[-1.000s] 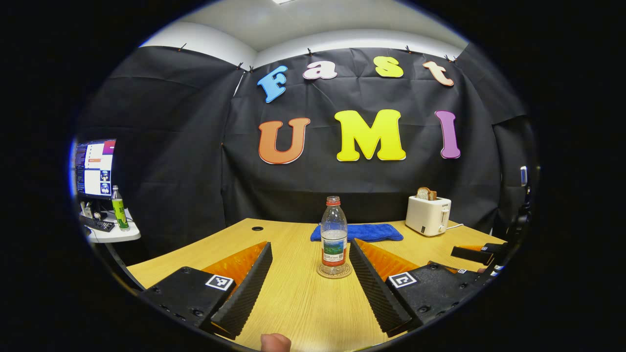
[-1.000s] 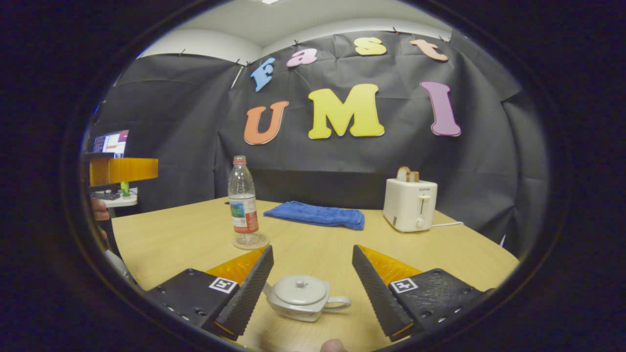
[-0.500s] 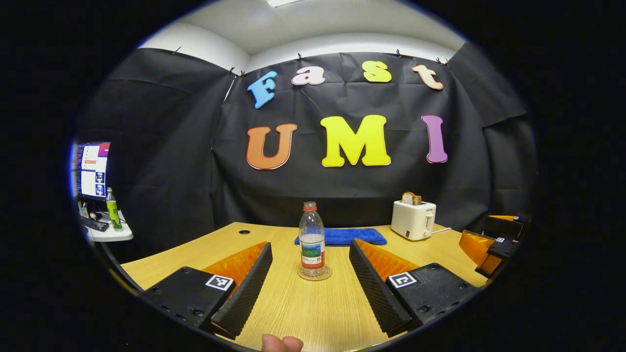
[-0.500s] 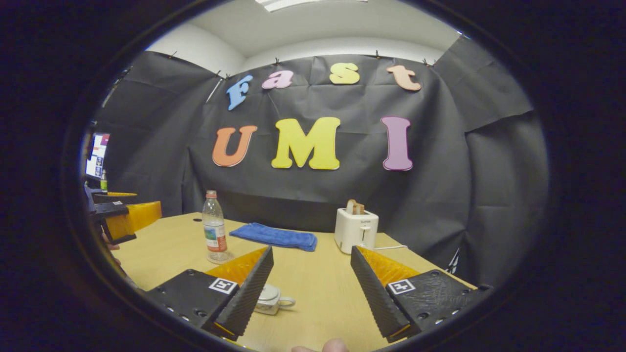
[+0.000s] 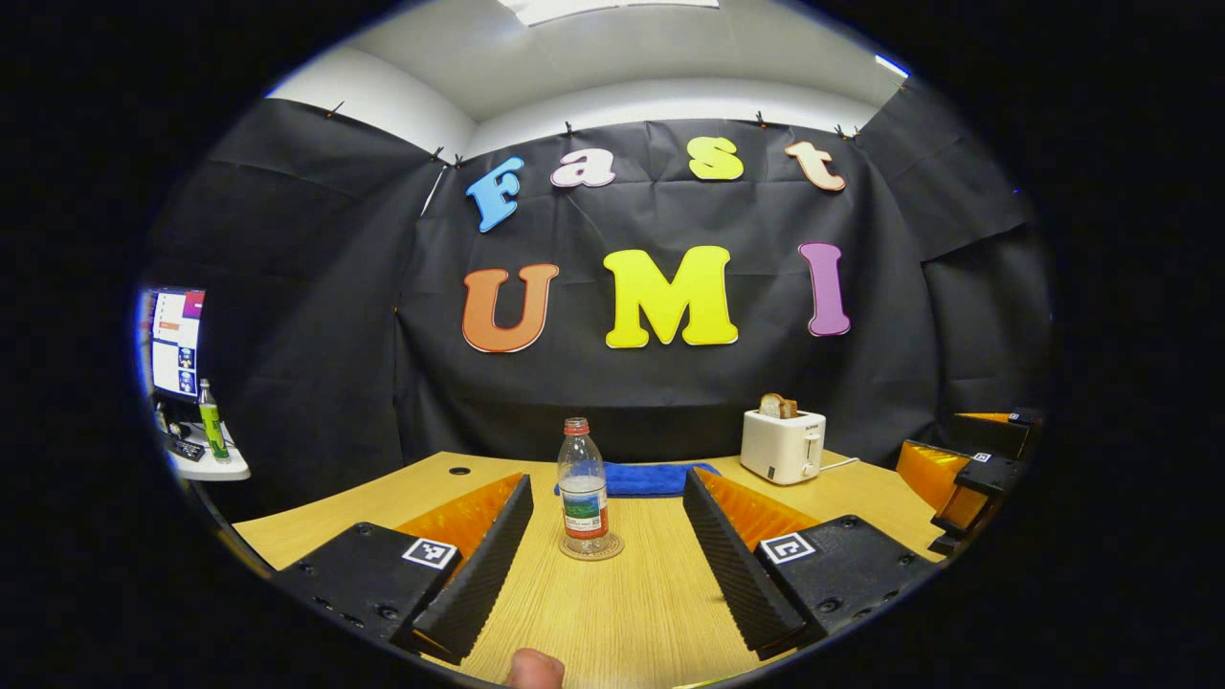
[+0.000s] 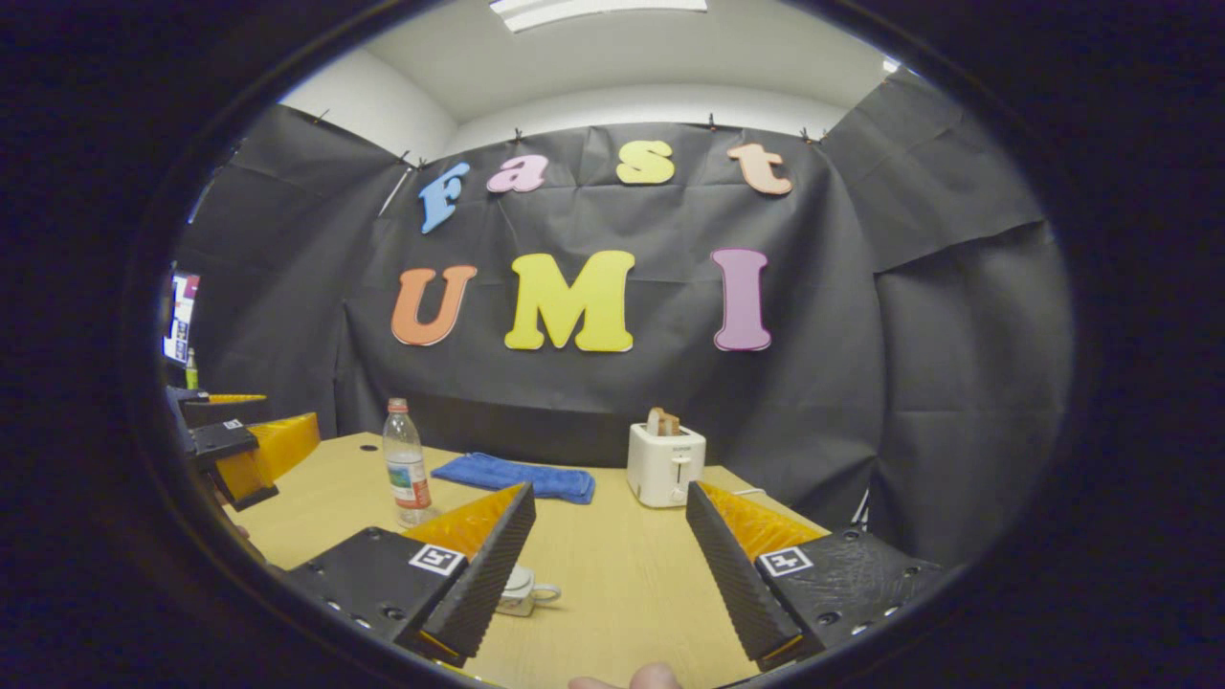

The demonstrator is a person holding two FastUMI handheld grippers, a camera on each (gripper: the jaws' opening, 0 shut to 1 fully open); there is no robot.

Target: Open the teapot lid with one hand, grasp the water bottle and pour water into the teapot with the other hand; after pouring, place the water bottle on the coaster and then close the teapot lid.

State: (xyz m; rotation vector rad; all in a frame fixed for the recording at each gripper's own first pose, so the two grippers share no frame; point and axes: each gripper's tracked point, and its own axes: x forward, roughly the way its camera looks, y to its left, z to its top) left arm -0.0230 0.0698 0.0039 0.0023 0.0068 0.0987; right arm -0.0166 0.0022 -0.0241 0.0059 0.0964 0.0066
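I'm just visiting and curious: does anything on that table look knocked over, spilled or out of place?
Nothing stands out. The water bottle stands upright on its coaster, the blue towel lies flat behind it, the toaster sits upright with bread in it, and the wooden table looks dry.

A clear water bottle (image 5: 583, 488) with a red cap and a red-and-green label stands on the pale wood-grain table (image 5: 632, 612); behind it lie a blue towel (image 5: 643, 478) and a white toaster (image 5: 782, 445).

Both claws drew back from water bottle (image 5: 583, 486) and teapot (image 6: 522, 590).
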